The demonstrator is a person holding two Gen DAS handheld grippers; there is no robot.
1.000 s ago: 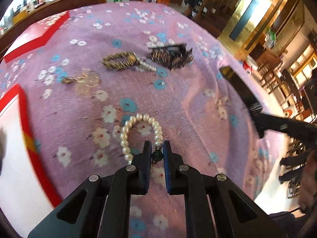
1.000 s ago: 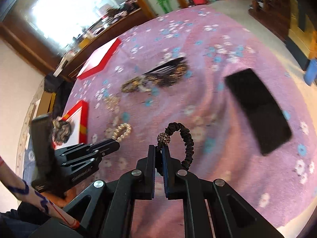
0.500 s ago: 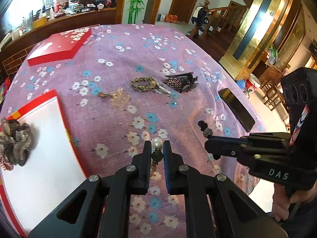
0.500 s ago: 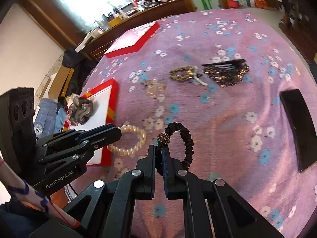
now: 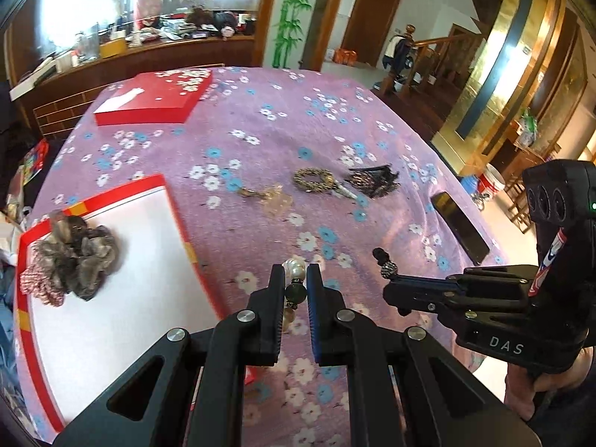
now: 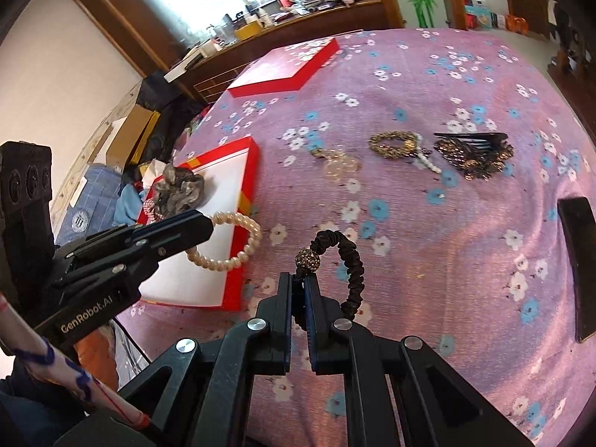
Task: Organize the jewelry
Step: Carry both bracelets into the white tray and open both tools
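My left gripper [image 5: 295,279] is shut on a pearl bracelet [image 5: 295,266] at its dark green bead. From the right wrist view the pearl bracelet [image 6: 242,253] hangs from the left gripper [image 6: 203,225] over the near corner of the red box with white lining [image 6: 253,171]. My right gripper [image 6: 298,283] is shut on a black hair tie [image 6: 350,260] with a sparkly bead, held above the purple cloth. The right gripper [image 5: 391,287] is to the right of the left one. A grey scrunchie [image 5: 74,257] lies in the red box [image 5: 178,223].
Farther back on the flowered cloth lie a gold bracelet [image 5: 313,180], a black beaded hair comb [image 5: 372,180] and a pale pendant [image 5: 273,199]. A dark phone [image 5: 460,227] lies at the right edge. The red lid [image 5: 156,100] rests at the far left.
Both grippers have risen off the cloth with their pieces and shifted left toward the red box. The pearl bracelet now hangs over the box's corner. The jaws stayed shut.
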